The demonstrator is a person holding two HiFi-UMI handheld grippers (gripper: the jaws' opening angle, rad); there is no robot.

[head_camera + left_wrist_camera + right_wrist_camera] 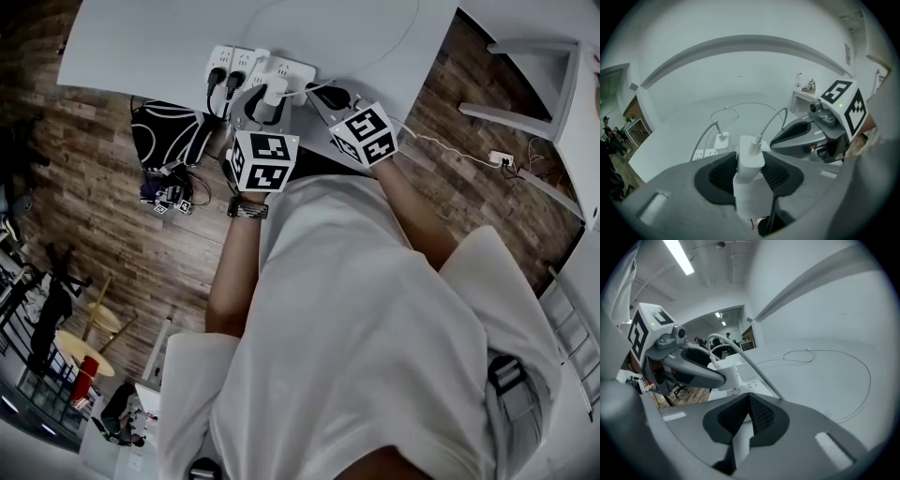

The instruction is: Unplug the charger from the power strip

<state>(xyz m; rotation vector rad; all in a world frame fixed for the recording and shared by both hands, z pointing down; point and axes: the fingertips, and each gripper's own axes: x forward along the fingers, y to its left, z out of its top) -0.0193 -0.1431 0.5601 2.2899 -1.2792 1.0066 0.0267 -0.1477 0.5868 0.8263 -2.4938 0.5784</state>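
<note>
A white power strip [267,67] lies near the front edge of the white table [141,47]. A white charger [750,157] with a white cable out of its top stands between the pads of my left gripper [750,164], which is shut on its sides. In the head view the charger [275,91] sits over the strip's near side, and I cannot tell whether its prongs are seated. My right gripper [749,412] is shut with nothing between its pads, just right of the charger [723,373] and over the strip [745,386].
Two black plugs [222,80] and a second white charger [721,138] sit in the strip further left. A thin white cable [825,352] loops across the table. On the wood floor are a black bag [169,131], a floor socket [500,158] and white furniture [539,80].
</note>
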